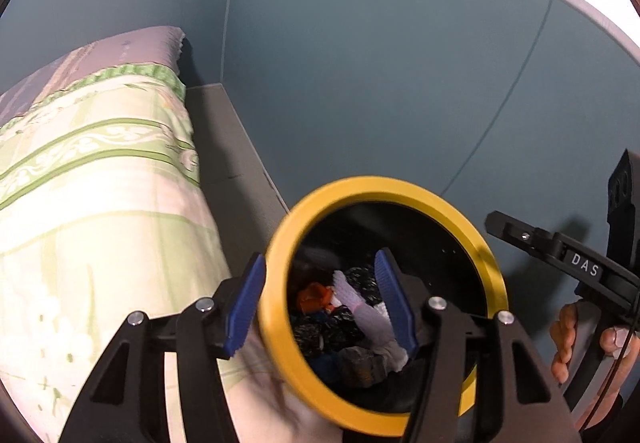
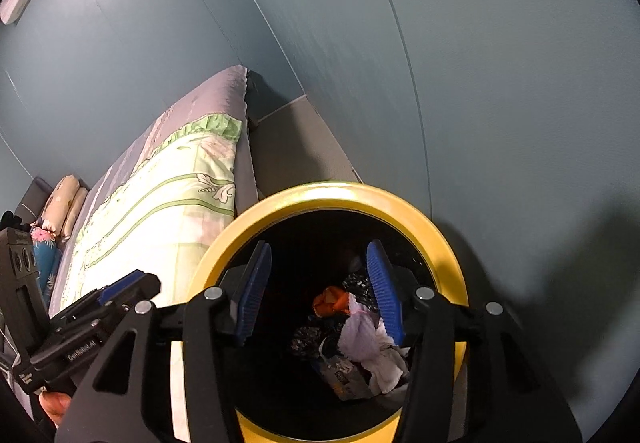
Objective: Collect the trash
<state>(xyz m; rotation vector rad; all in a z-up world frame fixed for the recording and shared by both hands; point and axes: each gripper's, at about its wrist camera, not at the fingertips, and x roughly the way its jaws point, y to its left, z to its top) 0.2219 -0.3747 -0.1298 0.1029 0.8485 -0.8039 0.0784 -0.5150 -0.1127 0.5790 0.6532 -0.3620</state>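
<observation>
A black bin with a yellow rim [image 1: 404, 189] stands on the floor between bed and wall; it also shows in the right wrist view [image 2: 340, 191]. Inside lies trash [image 1: 352, 307]: white and lilac crumpled tissue, an orange scrap, dark wrappers, also in the right wrist view [image 2: 360, 331]. My left gripper [image 1: 320, 303] is open and empty, its fingers straddling the bin's left rim. My right gripper [image 2: 318, 291] is open and empty, held over the bin's mouth. The right gripper shows at the right of the left wrist view [image 1: 560, 247]; the left one shows at the lower left of the right wrist view [image 2: 120, 291].
A bed with a green and white floral cover [image 1: 92, 203] lies to the left, also in the right wrist view [image 2: 160, 195], with pillows [image 2: 64, 203] at its far end. A blue-grey wall [image 1: 400, 83] runs close on the right. A narrow strip of grey floor [image 1: 228, 159] lies between.
</observation>
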